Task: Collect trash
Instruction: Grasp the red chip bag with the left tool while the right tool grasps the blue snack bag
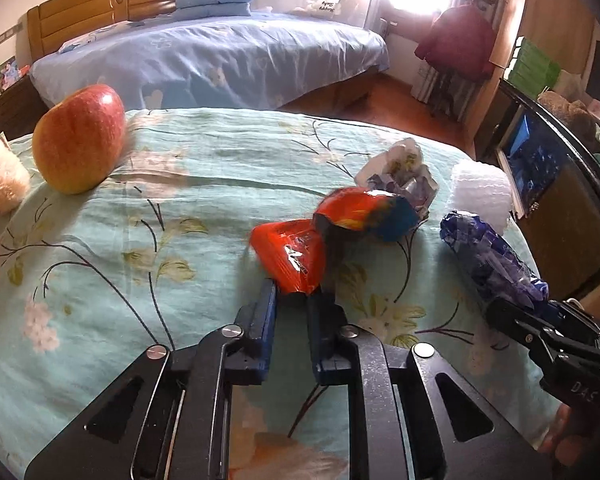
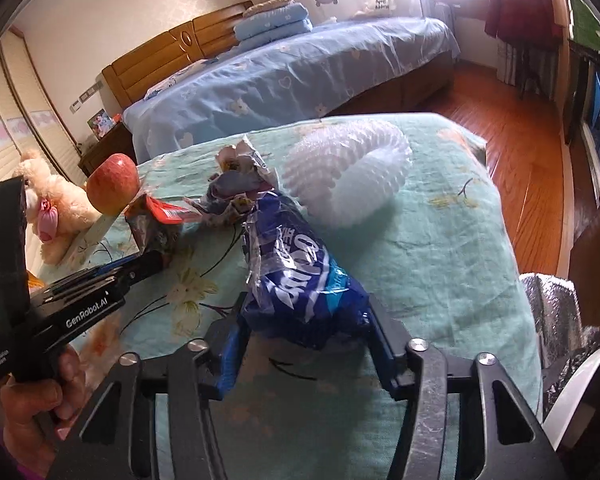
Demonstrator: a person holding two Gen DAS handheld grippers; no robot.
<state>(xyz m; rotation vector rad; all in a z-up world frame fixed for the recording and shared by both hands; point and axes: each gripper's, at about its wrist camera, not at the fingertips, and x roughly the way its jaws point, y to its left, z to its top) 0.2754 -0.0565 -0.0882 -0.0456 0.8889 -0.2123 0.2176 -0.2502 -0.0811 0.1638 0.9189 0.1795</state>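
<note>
I am picking up trash from the flowery quilt (image 1: 100, 240). My left tongs (image 1: 296, 292) are squeezed narrow on the corner of the orange wrapper (image 1: 290, 256). My right tongs (image 2: 306, 328) are set wider, with the crinkly blue wrapper (image 2: 296, 276) sitting between them. It looks pinched, but the near end of the wrapper covers the tips, so I only think the grip is firm.

I use the apple (image 1: 78, 138) as my marker. The orange wrapper lies well to the right of the apple and closer to me. The blue wrapper is further right again. A crumpled paper wrapper (image 1: 400, 172) and a white foam net (image 2: 348, 172) lie behind them, also right of the apple. The apple is not trash, so it stays.

This is the grab step. Next I need to lift both wrappers clear without dragging the quilt, and carry them to a bin. At the right edge of the right camera I see a shiny bag (image 2: 552, 312) and a white rim (image 2: 580, 392). That may be the bin, but it is cut off. The orange wrapper is blurry, and a red and blue piece behind it is hard to make out.
</note>
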